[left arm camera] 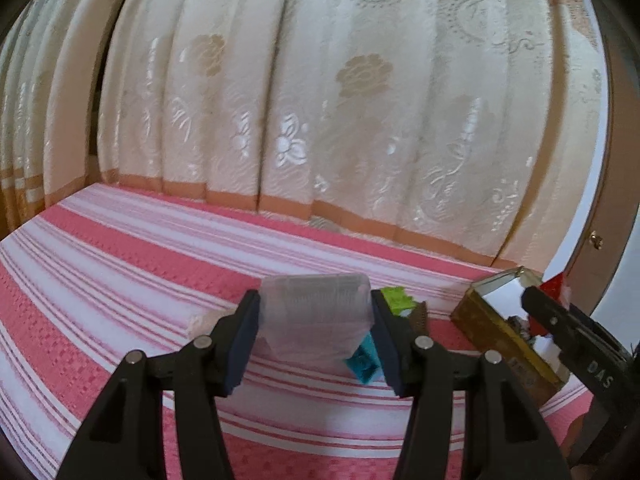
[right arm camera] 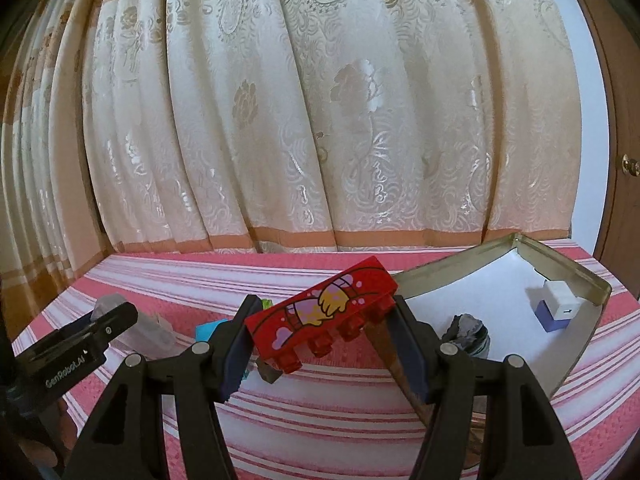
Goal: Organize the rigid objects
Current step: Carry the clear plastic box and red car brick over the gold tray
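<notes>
The left gripper clamps a clear plastic box at frame centre; the right gripper pinches a tilted red brick by its ends, left of the open tin. That skewed hold could let the brick twist free short of the tin.

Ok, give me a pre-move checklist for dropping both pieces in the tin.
1. Right gripper clamps red brick: ok.
2. Left gripper clamps clear box: ok.
3. Brick level in the grip: not ok, it tilts.
4. Tin open with bare floor free: ok.
5. Blue-white block in the tin, clear of the drop spot: cannot tell.
6. Grippers apart: ok.
</notes>
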The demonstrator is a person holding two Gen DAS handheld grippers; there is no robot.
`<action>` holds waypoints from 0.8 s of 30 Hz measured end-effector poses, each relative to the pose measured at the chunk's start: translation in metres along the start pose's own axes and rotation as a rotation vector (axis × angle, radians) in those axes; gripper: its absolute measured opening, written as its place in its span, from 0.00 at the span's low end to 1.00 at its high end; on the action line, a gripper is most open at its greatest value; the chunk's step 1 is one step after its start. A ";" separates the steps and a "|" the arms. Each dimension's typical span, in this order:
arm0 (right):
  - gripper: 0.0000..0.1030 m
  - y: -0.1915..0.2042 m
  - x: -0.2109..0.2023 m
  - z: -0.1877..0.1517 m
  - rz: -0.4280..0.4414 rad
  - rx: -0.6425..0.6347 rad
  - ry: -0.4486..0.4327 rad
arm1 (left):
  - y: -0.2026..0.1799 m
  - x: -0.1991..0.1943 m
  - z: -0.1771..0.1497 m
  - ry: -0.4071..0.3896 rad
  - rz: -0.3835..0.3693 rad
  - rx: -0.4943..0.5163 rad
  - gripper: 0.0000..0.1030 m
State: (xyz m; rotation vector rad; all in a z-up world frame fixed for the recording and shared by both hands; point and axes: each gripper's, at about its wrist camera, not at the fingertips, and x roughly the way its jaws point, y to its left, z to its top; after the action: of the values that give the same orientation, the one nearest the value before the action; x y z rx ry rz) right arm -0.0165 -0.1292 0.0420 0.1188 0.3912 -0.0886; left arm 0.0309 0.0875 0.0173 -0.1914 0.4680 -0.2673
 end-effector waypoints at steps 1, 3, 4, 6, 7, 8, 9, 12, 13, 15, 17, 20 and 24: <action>0.64 -0.001 -0.001 0.001 -0.002 0.004 -0.007 | -0.003 -0.002 0.000 -0.012 -0.009 0.005 0.52; 0.64 -0.003 -0.005 0.003 -0.008 0.005 -0.027 | -0.010 -0.005 0.001 -0.028 -0.018 0.018 0.52; 0.64 -0.004 -0.006 0.003 -0.014 0.000 -0.036 | -0.015 -0.005 0.001 -0.031 -0.018 0.027 0.52; 0.64 -0.007 -0.008 0.005 -0.032 -0.013 -0.055 | -0.024 -0.006 0.000 -0.032 -0.015 0.052 0.52; 0.64 -0.009 -0.010 0.005 -0.039 -0.017 -0.064 | -0.029 -0.007 -0.001 -0.035 -0.011 0.065 0.52; 0.64 -0.012 -0.011 0.006 -0.048 -0.022 -0.071 | -0.032 -0.008 -0.001 -0.039 -0.011 0.071 0.52; 0.64 -0.016 -0.012 0.006 -0.059 -0.027 -0.076 | -0.035 -0.008 -0.001 -0.041 -0.016 0.071 0.52; 0.64 -0.028 -0.015 0.007 -0.086 -0.034 -0.088 | -0.045 -0.010 -0.001 -0.046 -0.034 0.063 0.52; 0.64 -0.032 -0.016 0.007 -0.091 -0.033 -0.090 | -0.050 -0.010 -0.001 -0.049 -0.039 0.063 0.52; 0.64 -0.041 -0.017 0.009 -0.105 -0.028 -0.092 | -0.058 -0.009 0.000 -0.051 -0.047 0.065 0.52; 0.64 -0.051 -0.018 0.010 -0.118 -0.022 -0.094 | -0.069 -0.008 0.001 -0.051 -0.055 0.071 0.52; 0.64 -0.066 -0.019 0.012 -0.140 -0.015 -0.098 | -0.085 -0.004 0.003 -0.048 -0.070 0.082 0.52; 0.64 -0.087 -0.019 0.014 -0.162 0.006 -0.093 | -0.109 -0.002 0.006 -0.051 -0.096 0.094 0.52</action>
State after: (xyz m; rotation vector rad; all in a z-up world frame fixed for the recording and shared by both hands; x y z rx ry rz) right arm -0.0380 -0.2163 0.0535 0.0887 0.3070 -0.2543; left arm 0.0094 -0.0141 0.0496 -0.1287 0.3949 -0.3766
